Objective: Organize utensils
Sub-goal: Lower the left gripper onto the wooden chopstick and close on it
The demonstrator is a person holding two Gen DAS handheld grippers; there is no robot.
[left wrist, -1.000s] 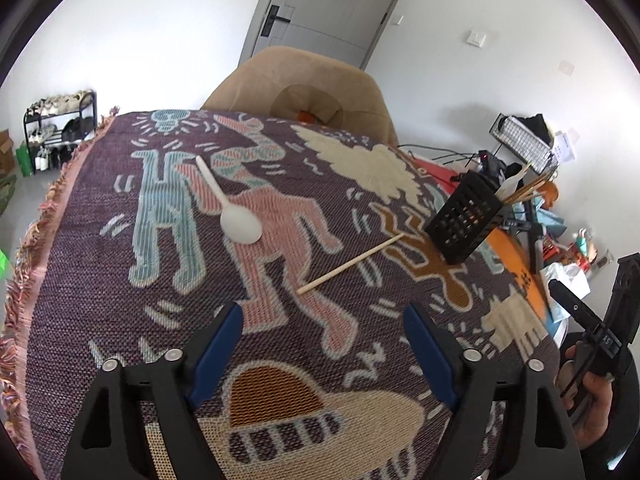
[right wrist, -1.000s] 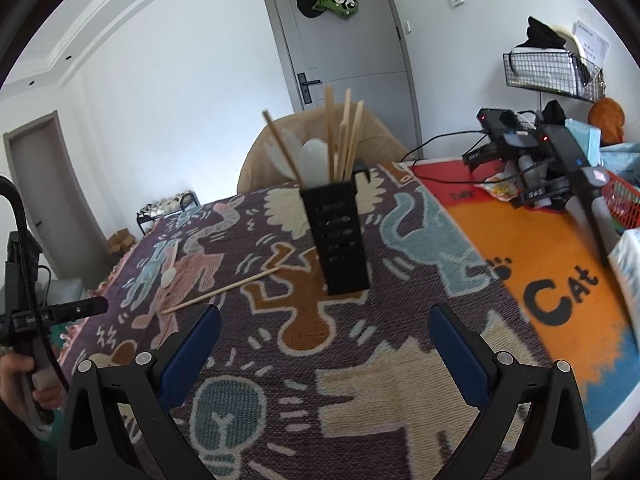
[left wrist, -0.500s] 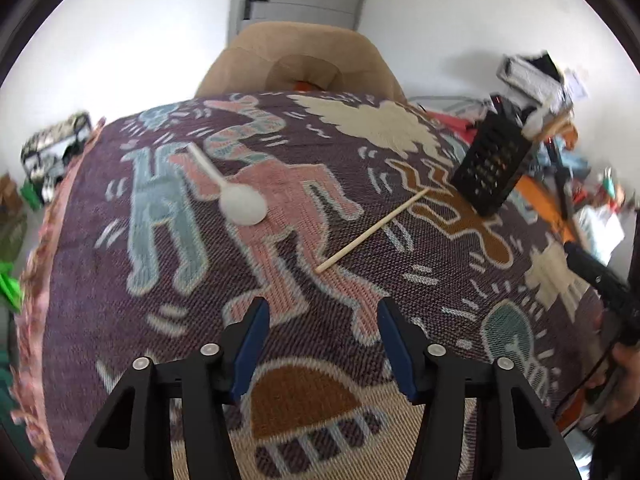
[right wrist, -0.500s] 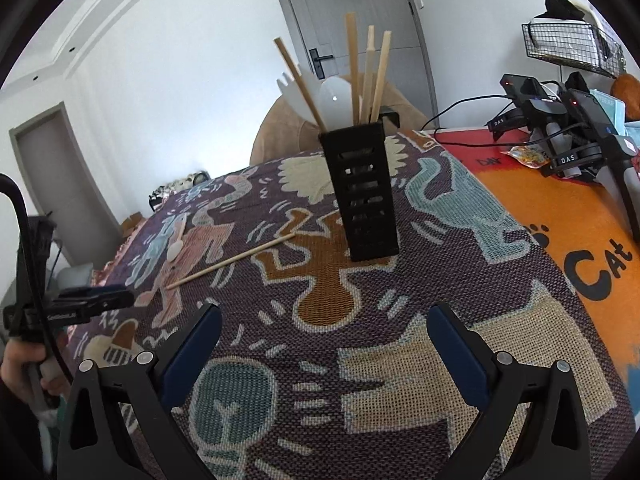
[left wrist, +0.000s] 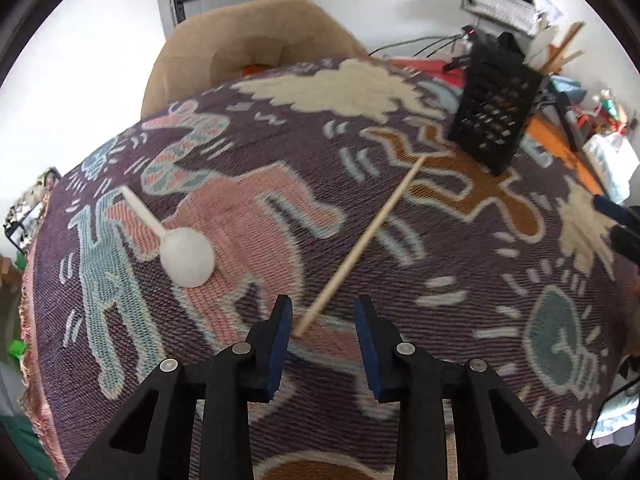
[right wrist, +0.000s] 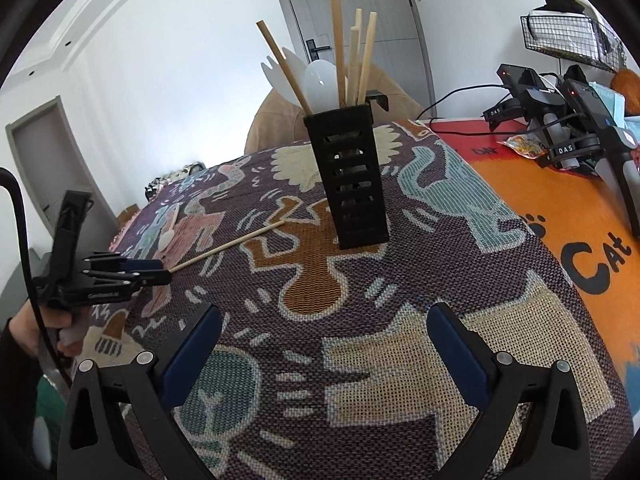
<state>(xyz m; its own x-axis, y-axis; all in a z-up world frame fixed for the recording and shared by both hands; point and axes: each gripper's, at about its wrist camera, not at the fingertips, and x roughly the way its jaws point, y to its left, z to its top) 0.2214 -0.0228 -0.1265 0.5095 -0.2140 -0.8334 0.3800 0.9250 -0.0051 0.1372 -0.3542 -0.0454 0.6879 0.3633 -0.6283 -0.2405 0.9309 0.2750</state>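
Observation:
A single wooden chopstick point(left wrist: 362, 242) lies on the patterned cloth; it also shows in the right wrist view point(right wrist: 228, 245). My left gripper point(left wrist: 323, 312) is low over the cloth, half open, with the chopstick's near end between its blue pads, not clamped. It also shows in the right wrist view point(right wrist: 154, 271). A white plastic spoon point(left wrist: 176, 246) lies to the left. A black slotted utensil holder point(right wrist: 348, 176) stands upright with several chopsticks, a white spoon and fork inside. My right gripper point(right wrist: 324, 336) is wide open and empty, in front of the holder.
A tan chair back point(left wrist: 248, 44) stands behind the table. An orange mat point(right wrist: 560, 216) with spare grippers and cables point(right wrist: 560, 120) covers the right side. The cloth's fringed edge point(left wrist: 28, 280) is at the left.
My left gripper moved forward and down to the chopstick's near end and its jaws narrowed. My right gripper moved closer to the holder, still wide open.

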